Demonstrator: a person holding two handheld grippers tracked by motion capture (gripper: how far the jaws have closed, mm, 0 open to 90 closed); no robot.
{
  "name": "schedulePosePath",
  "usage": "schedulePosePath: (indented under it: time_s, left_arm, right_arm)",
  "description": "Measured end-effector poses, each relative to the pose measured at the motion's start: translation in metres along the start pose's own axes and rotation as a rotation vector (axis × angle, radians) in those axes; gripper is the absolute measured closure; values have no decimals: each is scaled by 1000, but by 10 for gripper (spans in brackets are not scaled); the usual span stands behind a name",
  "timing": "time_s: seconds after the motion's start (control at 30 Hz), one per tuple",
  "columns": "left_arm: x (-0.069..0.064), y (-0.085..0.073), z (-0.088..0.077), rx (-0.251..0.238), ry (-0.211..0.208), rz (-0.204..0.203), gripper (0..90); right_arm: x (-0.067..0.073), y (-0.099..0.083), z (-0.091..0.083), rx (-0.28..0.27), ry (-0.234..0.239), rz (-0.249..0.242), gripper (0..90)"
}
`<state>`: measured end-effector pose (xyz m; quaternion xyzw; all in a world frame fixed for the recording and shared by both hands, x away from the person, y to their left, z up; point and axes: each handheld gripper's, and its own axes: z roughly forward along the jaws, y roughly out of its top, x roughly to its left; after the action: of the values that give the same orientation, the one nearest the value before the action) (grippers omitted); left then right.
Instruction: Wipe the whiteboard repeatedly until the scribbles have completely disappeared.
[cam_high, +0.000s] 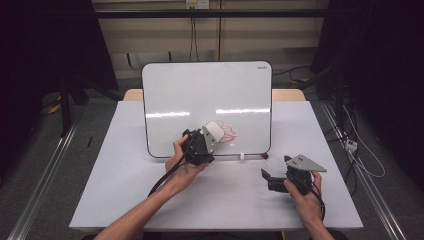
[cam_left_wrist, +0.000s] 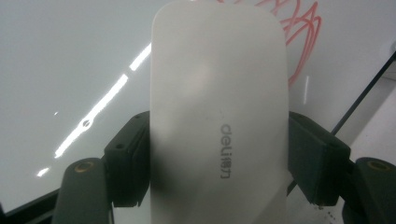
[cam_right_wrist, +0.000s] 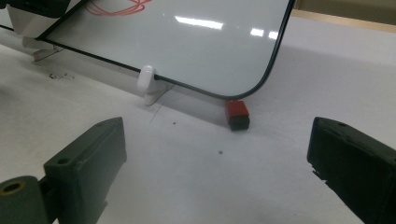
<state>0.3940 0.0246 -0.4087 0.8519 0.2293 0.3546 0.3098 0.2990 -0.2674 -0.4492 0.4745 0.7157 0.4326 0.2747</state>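
High view: left gripper (cam_high: 209, 136) fingers pinching eraser (cam_high: 214, 131) at whiteboard (cam_high: 200, 95), beside red scribble (cam_high: 228, 133); right gripper (cam_high: 270, 179) fingers spread, idle. Next, probably: wipe right across marks.

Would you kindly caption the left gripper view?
Left hand-held gripper clamps a white eraser before the whiteboard's red scribble.

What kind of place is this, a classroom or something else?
Probably a lab or recording workspace, not a classroom: one white table on grey carpet, dark curtains at both sides, loose cables on the floor, and a small whiteboard propped up for handheld tongs.
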Motion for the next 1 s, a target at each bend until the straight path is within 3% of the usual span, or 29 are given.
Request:
schedulePosePath:
  time_s: [0.13,0.3,0.4,0.73,1.0]
  left_arm:
    - [0,1,0,1,8,18,303]
    - [7,8,1,-4,5,9,303]
    - [13,15,1,-3,16,28,304]
    - [45,38,2,-13,21,-41,305]
    - [41,40,3,-14,55,-33,305]
  right_arm:
    - [-1,0,0,1,-2,6,46]
    - [-1,0,0,0,-3,5,46]
    - [-1,0,-1,-1,-2,4,46]
    - [-3,-1,-2,-6,-5,9,46]
    - [-2,0,-2,-4,-4,7,46]
